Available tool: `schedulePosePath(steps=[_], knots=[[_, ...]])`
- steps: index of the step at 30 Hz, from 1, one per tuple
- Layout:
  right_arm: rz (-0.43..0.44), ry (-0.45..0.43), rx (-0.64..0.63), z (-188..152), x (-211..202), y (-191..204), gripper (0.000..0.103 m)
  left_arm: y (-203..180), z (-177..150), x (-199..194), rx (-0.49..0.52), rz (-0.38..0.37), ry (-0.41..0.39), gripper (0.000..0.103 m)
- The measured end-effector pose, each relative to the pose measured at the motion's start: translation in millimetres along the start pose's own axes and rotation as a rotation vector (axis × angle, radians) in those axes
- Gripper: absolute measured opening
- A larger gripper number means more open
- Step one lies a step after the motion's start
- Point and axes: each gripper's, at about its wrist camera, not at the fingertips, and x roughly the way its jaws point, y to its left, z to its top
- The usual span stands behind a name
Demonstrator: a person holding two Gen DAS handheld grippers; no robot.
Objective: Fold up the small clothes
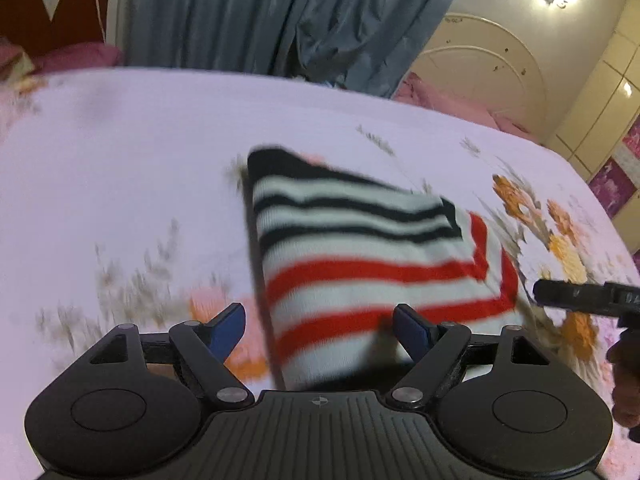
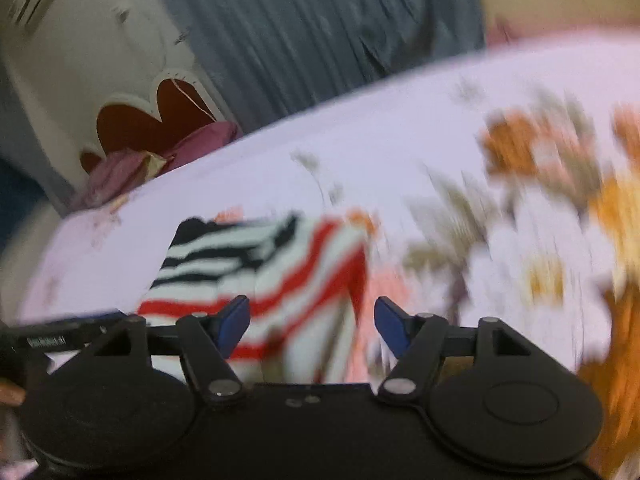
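A small knitted garment (image 1: 360, 256) with black, white and red stripes lies folded into a compact block on the flowered bedsheet (image 1: 120, 168). My left gripper (image 1: 320, 326) hovers over its near edge with its blue pads spread wide apart and no cloth pinched between them. In the right wrist view the same garment (image 2: 256, 264) lies ahead and to the left. My right gripper (image 2: 312, 322) stands open above the garment's right edge, its left pad (image 2: 234, 320) over the red stripes, nothing gripped. The right gripper's black body (image 1: 588, 296) shows at the left view's right edge.
The bed is covered by a pale sheet with orange and grey flowers (image 1: 532, 208). Blue-grey curtains (image 1: 280, 12) hang behind it. A red and white headboard (image 1: 60, 4) and pink pillows (image 1: 80, 58) lie at the far left. Cream wardrobe doors (image 1: 480, 64) stand at the back right.
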Motion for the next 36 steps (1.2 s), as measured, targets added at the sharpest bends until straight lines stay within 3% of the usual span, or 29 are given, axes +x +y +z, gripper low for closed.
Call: schedulePosePath(steps=[5,7,10,15,23,29,31,36], knots=[[0.136,0.095,0.149,-19,20,-23,0.067,13,-17,11,-0.149,-0.067,0.037,0.080],[0.147,0.098,0.177,-24,27,-28,0.070,13,-21,18,-0.174,-0.076,0.046,0.080],[0.175,0.095,0.177,-23,30,-23,0.080,6,-26,23,-0.171,-0.068,0.045,0.080],[0.204,0.130,0.123,-15,46,-9,0.074,-10,-25,27,-0.143,-0.047,0.042,0.080],[0.187,0.134,0.095,-14,50,-11,0.060,-10,-21,26,-0.130,-0.040,0.045,0.080],[0.111,0.142,-0.008,-13,51,8,0.057,-12,-20,31,-0.125,-0.049,0.046,0.081],[0.083,0.142,-0.036,-14,53,16,0.050,-12,-18,33,-0.117,-0.050,0.046,0.080],[-0.035,0.099,-0.179,-19,45,49,0.036,-27,-15,26,-0.003,-0.021,0.020,0.062]])
